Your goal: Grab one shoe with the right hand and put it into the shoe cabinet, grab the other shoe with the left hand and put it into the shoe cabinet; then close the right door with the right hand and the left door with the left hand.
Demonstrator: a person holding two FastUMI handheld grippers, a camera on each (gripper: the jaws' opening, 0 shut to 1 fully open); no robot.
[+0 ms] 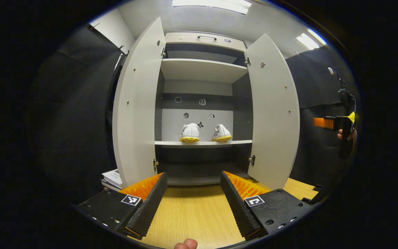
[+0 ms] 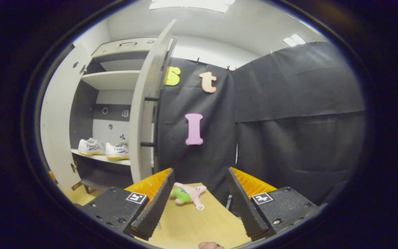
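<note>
Two white shoes with yellow soles stand side by side on the cabinet's middle shelf (image 1: pixel 202 142): the left shoe (image 1: pixel 189 132) and the right shoe (image 1: pixel 221 133). Both doors stand wide: the left door (image 1: pixel 136 107) and the right door (image 1: pixel 273 114). My left gripper (image 1: pixel 193 202) is open over the wooden table, facing the cabinet, nothing between its fingers. The right gripper (image 1: pixel 337 123) shows at the far right, held by a hand. In the right gripper view the shoes (image 2: pixel 104 148) sit on the shelf left of the right door (image 2: pixel 147 114), and my right gripper (image 2: pixel 199 204) is open and empty.
A pink and green plush toy (image 2: pixel 188 193) lies on the wooden table (image 2: pixel 192 221) just past the right gripper's fingers. A stack of papers (image 1: pixel 113 178) rests by the left door's foot. Black cloth walls enclose both sides. An upper shelf (image 1: pixel 202 69) is bare.
</note>
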